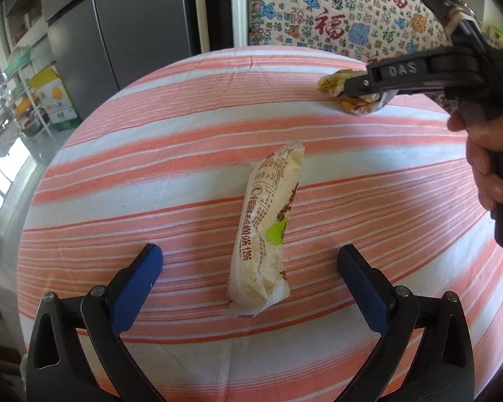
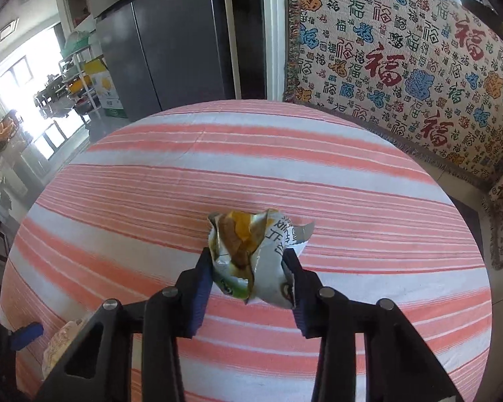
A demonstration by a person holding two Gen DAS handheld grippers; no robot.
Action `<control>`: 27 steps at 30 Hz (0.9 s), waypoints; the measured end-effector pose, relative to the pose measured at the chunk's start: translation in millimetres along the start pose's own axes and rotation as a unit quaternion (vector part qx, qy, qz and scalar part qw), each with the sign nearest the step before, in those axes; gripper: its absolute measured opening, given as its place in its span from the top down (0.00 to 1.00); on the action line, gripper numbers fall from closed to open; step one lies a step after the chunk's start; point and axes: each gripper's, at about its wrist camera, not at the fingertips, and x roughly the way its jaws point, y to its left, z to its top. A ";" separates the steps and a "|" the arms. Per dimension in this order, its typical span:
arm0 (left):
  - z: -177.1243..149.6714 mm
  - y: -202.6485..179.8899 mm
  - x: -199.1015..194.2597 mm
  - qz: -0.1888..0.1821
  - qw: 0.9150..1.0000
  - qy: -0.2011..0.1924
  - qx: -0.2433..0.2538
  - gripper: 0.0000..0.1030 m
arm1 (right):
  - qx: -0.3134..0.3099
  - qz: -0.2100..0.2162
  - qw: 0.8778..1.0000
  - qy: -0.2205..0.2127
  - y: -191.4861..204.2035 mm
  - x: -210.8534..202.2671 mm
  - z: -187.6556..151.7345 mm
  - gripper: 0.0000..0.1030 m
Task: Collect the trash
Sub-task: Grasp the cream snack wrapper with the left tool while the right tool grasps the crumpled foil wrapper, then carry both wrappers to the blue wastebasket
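A long white snack wrapper (image 1: 265,231) with brown print and a green patch lies on the striped tablecloth (image 1: 184,174). My left gripper (image 1: 249,258) stands open around its near end, blue pads well apart from it on both sides. At the upper right of the left wrist view a hand (image 1: 486,157) holds my right gripper (image 1: 348,90), which is shut on a crumpled yellow and white wrapper (image 1: 333,82). In the right wrist view that crumpled wrapper (image 2: 248,254) sits squeezed between the blue pads of my right gripper (image 2: 248,258), lifted above the cloth.
The round table (image 2: 285,154) carries a pink and white striped cloth. A patterned blanket (image 2: 402,60) hangs behind it at the right. A dark fridge (image 2: 171,40) stands behind at the left, with shelves and boxes (image 2: 104,87) beside it. The long wrapper (image 2: 62,341) and a left finger (image 2: 26,335) show at the lower left.
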 end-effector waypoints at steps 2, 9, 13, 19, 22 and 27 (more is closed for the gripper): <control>-0.1 0.0 0.0 0.000 1.000 0.000 0.000 0.01 | -0.019 0.002 1.000 -0.001 2.4 -11.4 -11.4 0.61; -0.7 -1.4 -4.1 -0.026 1.000 0.002 0.010 0.01 | -0.065 0.019 0.998 0.016 -13.2 -68.2 -90.4 0.61; -1.4 -2.1 -7.5 -0.056 0.998 0.005 0.018 0.02 | -0.048 0.033 0.998 0.036 -27.1 -96.1 -117.4 0.61; 1.4 -4.5 -13.2 -0.072 0.997 0.002 0.039 0.09 | -0.065 0.027 0.996 0.052 -29.9 -108.3 -135.8 0.45; 7.9 -0.6 -18.1 -0.090 0.995 -0.001 0.040 0.09 | -0.057 0.029 0.997 0.046 -32.1 -116.8 -134.1 0.41; 16.5 1.5 -14.2 -0.094 0.994 0.016 0.056 0.11 | -0.066 0.025 0.995 0.065 -23.1 -119.0 -117.6 0.32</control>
